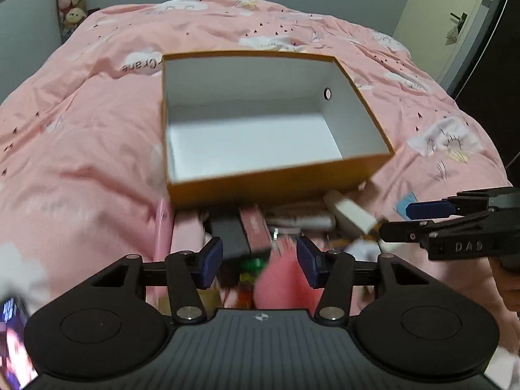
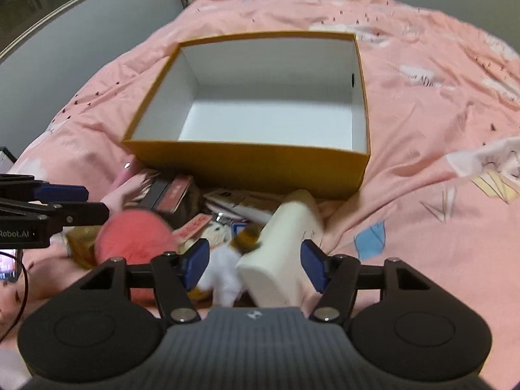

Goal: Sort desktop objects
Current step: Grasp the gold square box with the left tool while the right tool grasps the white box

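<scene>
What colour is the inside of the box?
White inside the box, orange-yellow outside; the right wrist view shows it best.

1. The box (image 2: 247, 165) is mustard-orange outside, white inside.
2. Under the box, the quilt (image 1: 97, 130) is pink with white clouds and small dark marks.
3. In front of the box lie a pink fluffy ball (image 2: 136, 234) and a cream-white block (image 2: 279, 260).

Pile of small items (image 2: 227, 214) just in front of the box (image 2: 247, 162): motion-blurred, labels unreadable. Box front wall hides the pile's far edge. Phone screen (image 1: 13, 334), well left of box, cut by frame edge, content unclear.
</scene>
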Demonstrator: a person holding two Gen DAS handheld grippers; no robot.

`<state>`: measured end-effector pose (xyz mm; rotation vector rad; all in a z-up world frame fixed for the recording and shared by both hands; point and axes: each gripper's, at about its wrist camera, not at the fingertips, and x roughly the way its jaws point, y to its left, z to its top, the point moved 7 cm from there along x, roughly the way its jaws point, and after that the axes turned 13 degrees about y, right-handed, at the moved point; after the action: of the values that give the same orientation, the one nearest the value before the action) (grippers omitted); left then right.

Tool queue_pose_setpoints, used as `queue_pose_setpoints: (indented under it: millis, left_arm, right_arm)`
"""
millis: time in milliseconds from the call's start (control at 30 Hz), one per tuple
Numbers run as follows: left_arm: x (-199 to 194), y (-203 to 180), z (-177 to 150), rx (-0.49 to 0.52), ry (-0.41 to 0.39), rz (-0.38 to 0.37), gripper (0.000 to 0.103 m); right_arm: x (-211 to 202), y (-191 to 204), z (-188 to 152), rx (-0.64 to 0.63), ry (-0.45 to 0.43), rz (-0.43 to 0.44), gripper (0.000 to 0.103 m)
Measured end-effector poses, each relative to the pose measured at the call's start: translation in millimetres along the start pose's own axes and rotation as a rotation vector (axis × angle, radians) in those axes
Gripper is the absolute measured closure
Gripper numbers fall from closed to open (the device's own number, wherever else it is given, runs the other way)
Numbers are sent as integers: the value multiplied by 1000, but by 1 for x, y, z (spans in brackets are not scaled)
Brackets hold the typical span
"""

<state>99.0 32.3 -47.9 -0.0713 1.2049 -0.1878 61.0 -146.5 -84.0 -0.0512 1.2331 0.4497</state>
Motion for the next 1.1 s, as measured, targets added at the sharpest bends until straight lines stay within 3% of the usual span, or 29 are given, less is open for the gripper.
queue_pose_setpoints:
  millis: [200,500,633,767,900,1100]
  left_arm:
    - [35,13,10,-42,78,8,44]
    - [34,50,6,-120,115,42,43]
    - [30,67,5,-124,214,67,42]
    - [34,67,-1,-101,322,43,39]
    - [48,56,-16,-65,440,40,30]
    - [61,47,-27,-4,505,114,26]
  right_arm:
    - [27,-15,28,4,9,-33,39]
    - [71,-25,29,7,178,-30,39]
    - [83,-36,29,51,276,7,38]
    - [88,-40,31,82,361,59,39]
    - [88,-41,30,45,389,66,38]
    - [95,-41,31,23,404,58,34]
